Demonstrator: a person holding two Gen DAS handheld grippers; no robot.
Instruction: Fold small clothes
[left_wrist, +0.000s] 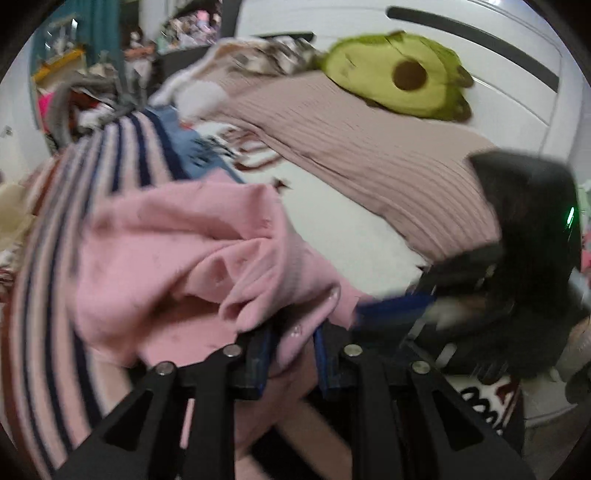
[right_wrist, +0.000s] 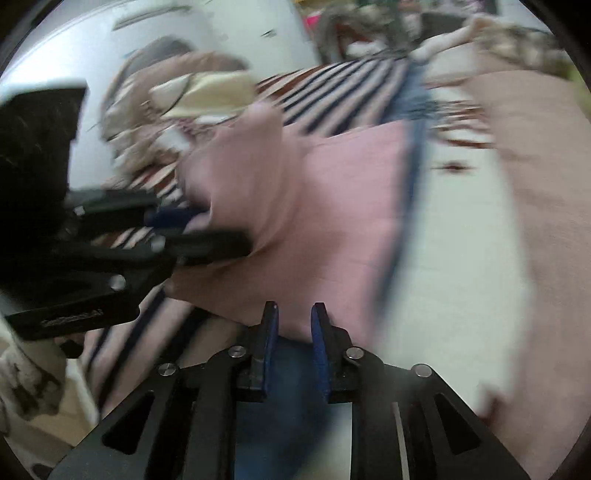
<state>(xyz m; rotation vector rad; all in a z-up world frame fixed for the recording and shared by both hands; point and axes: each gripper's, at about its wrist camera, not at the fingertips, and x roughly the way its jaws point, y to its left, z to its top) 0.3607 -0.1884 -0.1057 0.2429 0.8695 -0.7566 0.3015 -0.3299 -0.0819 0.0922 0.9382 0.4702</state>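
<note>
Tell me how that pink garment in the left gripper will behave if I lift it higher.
Probably floppy: the pink garment bunches in soft folds around the left gripper, so its free part would likely sag. It looks thin and light. The right gripper seems to hold nothing, so one pinch point may let it swing or twist.
</note>
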